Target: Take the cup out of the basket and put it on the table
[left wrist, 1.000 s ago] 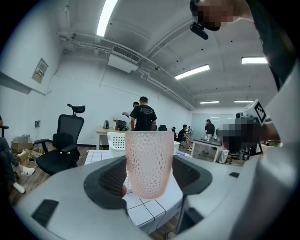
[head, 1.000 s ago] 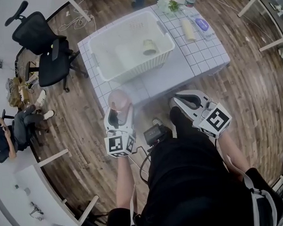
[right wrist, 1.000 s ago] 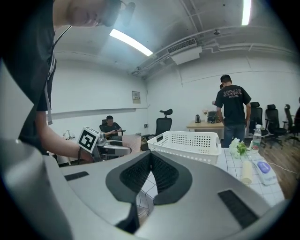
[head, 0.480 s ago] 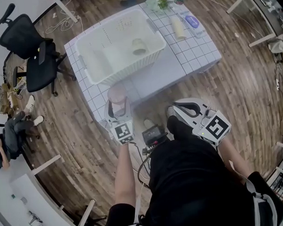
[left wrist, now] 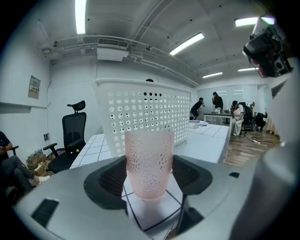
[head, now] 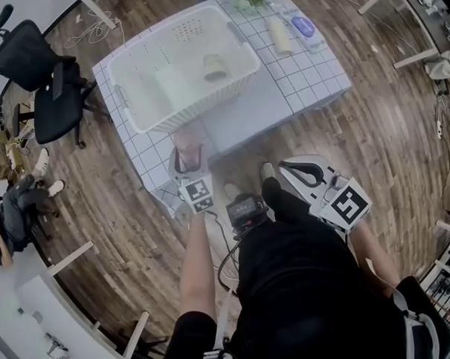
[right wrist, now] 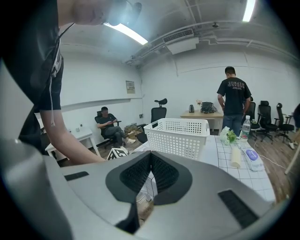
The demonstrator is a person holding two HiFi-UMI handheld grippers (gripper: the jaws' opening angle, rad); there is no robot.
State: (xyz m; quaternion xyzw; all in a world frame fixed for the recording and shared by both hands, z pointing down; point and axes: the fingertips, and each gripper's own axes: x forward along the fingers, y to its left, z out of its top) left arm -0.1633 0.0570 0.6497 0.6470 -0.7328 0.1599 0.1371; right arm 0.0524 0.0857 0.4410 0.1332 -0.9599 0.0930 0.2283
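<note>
no legible text, labels or numbers anywhere

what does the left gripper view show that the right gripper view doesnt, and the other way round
Only the left gripper view: a pink cup, upright, with the jaws of the left gripper closed on its sides.

Only the right gripper view: the right gripper with its jaws together and nothing in them, the person's bare forearm reaching across at the left, and a bottle at the far side of the table.

Both: the white basket standing on the tiled table.
</note>
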